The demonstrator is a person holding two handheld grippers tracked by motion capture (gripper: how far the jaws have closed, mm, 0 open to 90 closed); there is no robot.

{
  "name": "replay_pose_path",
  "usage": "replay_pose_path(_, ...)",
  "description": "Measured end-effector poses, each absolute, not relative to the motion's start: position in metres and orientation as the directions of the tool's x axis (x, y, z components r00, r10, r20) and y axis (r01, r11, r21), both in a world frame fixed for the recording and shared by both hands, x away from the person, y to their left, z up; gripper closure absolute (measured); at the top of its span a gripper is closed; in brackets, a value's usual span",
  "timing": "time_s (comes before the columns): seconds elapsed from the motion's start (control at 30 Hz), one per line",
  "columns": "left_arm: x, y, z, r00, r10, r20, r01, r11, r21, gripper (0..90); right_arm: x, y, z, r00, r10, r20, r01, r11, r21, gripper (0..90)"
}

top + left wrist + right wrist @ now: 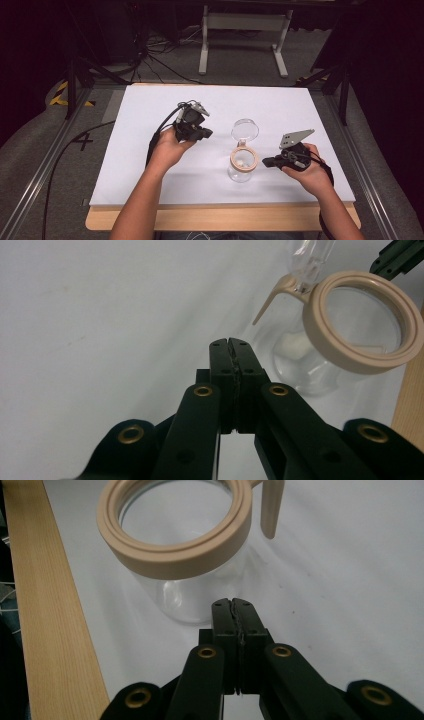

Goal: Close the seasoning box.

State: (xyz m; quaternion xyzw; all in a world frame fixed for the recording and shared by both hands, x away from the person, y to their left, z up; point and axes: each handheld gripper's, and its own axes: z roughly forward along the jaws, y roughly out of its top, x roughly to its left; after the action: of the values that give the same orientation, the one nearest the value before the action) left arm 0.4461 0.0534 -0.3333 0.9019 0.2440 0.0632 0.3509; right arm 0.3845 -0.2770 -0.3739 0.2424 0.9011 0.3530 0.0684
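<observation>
A clear glass jar (241,166) with a beige rim ring (362,322) stands open on the white table top (150,110); its clear hinged lid (245,130) hangs back behind it. Something small and white (295,346) lies inside the jar. My left gripper (204,133) hovers left of the jar, jaws pressed together with nothing between them (231,343). My right gripper (266,161) sits just right of the jar, pointing at its glass wall (185,597), jaws also together and holding nothing (233,602).
The white top rests on a wooden board (220,217) whose edge (45,630) runs close to the jar. Beyond the table stand a white frame (245,35), cables on grey carpet and dark stands (75,75). Metal rails (367,175) flank the table.
</observation>
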Motion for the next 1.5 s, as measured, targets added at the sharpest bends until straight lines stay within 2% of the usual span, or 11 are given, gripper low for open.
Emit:
replay_pose_path(0.1,0.443,0.043,-0.335,0.877,0.479,-0.040,0.371,-0.620,0.692,89.8,0.382,-0.281,-0.365,-0.872,0.487,0.050,0.378,0.604,0.702,89.7)
replay_pose_path(0.37,0.444,0.036,-0.341,0.860,0.504,-0.085,0.379,-0.516,0.768,89.8,0.375,-0.272,-0.351,-0.879,0.473,0.058,0.343,0.544,0.766,89.8)
replay_pose_path(0.47,0.445,0.033,-0.343,0.850,0.511,-0.129,0.395,-0.455,0.798,89.8,0.374,-0.267,-0.348,-0.879,0.473,0.064,0.334,0.514,0.790,89.8)
replay_pose_path(0.6,0.447,0.030,-0.346,0.851,0.506,-0.142,0.392,-0.430,0.814,89.8,0.374,-0.261,-0.345,-0.870,0.488,0.075,0.333,0.468,0.819,89.8)
replay_pose_path(0.83,0.445,0.023,-0.346,0.871,0.484,-0.089,0.335,-0.449,0.828,89.7,0.376,-0.254,-0.347,-0.866,0.491,0.093,0.341,0.447,0.827,89.8)
replay_pose_path(1.17,0.439,0.020,-0.341,0.884,0.460,-0.077,0.314,-0.465,0.828,89.6,0.379,-0.249,-0.349,-0.859,0.500,0.109,0.354,0.427,0.832,89.8)
replay_pose_path(1.5,0.428,0.016,-0.328,0.903,0.430,-0.012,0.254,-0.509,0.823,89.6,0.378,-0.251,-0.346,-0.862,0.495,0.112,0.347,0.414,0.841,89.8)
